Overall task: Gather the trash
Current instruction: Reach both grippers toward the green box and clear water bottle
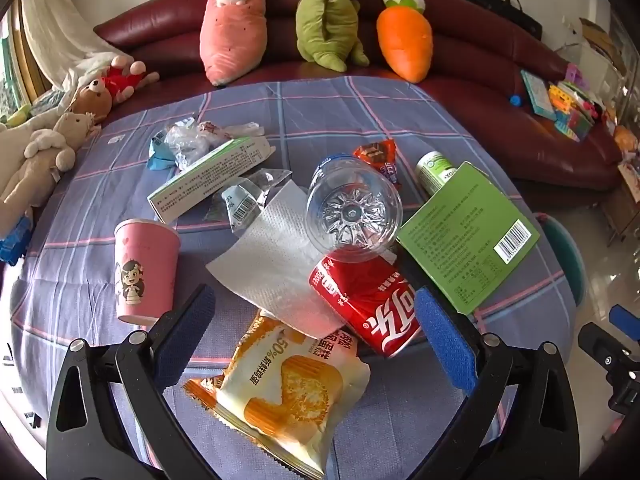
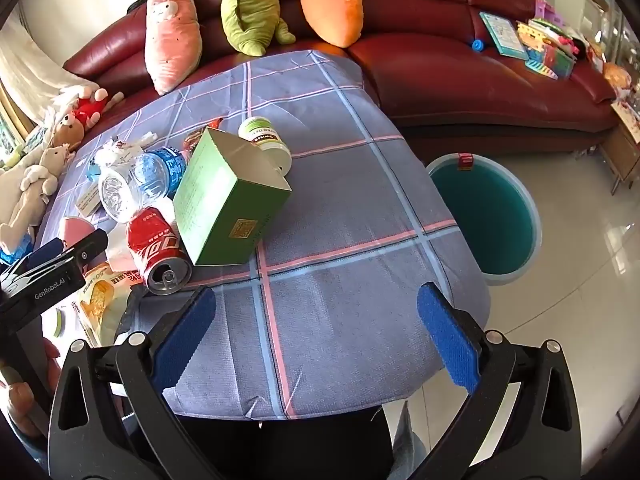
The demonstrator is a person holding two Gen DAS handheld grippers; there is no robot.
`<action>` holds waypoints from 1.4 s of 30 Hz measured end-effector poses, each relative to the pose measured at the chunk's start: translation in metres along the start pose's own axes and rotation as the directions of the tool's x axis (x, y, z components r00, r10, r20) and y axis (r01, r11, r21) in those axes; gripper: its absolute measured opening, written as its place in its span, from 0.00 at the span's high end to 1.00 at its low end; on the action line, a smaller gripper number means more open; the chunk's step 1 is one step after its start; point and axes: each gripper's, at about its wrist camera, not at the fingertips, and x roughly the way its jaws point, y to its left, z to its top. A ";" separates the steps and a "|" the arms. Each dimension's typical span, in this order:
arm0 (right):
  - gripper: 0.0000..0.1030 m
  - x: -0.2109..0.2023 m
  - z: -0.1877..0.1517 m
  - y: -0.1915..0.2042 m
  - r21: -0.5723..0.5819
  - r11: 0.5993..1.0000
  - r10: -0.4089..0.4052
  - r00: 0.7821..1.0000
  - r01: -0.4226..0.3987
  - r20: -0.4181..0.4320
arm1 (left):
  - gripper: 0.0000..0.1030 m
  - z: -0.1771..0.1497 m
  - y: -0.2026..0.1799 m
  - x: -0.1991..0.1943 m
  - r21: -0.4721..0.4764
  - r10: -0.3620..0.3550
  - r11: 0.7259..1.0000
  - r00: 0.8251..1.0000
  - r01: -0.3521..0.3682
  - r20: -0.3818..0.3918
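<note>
Nearest you, the snack wrapper (image 1: 280, 396), red can (image 1: 366, 304) and the rest of the trash lie uncollected on the table (image 2: 340, 220), both grippers' jaws apart and empty, the teal bin (image 2: 486, 216) apparently bare.

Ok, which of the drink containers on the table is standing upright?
Only the pink paper cup, at the left edge of the pile. The red cola can and the clear plastic bottle both lie on their sides.

A red soda can (image 1: 366, 304) lies on its side at centre, a clear bottle (image 1: 352, 208) at its 12 o'clock, a yellow snack wrapper (image 1: 288, 392) at 7, a green box (image 1: 466, 236) at 2.
</note>
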 end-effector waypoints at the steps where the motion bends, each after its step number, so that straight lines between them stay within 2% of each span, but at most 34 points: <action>1: 0.06 0.000 0.000 0.000 0.001 1.000 0.001 1.000 -0.001 0.002 | 0.03 0.001 0.001 0.001 0.000 0.006 1.000 1.000 -0.006 -0.003; 2: 0.06 -0.001 0.000 0.001 0.000 1.000 0.001 1.000 -0.001 0.005 | 0.03 0.005 0.000 0.004 0.006 0.013 1.000 1.000 -0.013 -0.018; 4: 0.06 -0.003 -0.001 0.003 -0.005 1.000 -0.001 1.000 0.001 0.011 | 0.03 0.000 0.008 -0.005 -0.008 -0.005 1.000 1.000 0.005 0.022; 6: 0.06 -0.004 0.000 0.005 -0.008 1.000 0.003 1.000 -0.003 0.013 | 0.03 -0.001 0.007 -0.007 -0.002 0.006 1.000 1.000 -0.005 0.025; 14: 0.06 -0.015 0.002 0.006 -0.027 1.000 -0.004 0.999 0.005 0.044 | 0.03 0.006 0.009 -0.011 0.001 -0.002 1.000 1.000 0.002 0.016; 27: 0.06 -0.013 0.005 0.000 -0.005 1.000 0.005 1.000 -0.005 0.029 | 0.03 0.008 0.004 -0.008 0.007 0.010 1.000 1.000 -0.010 0.000; 42: 0.06 -0.012 0.004 -0.001 0.003 1.000 0.017 1.000 -0.017 0.026 | 0.03 0.001 0.011 -0.011 0.006 -0.008 1.000 1.000 0.008 0.011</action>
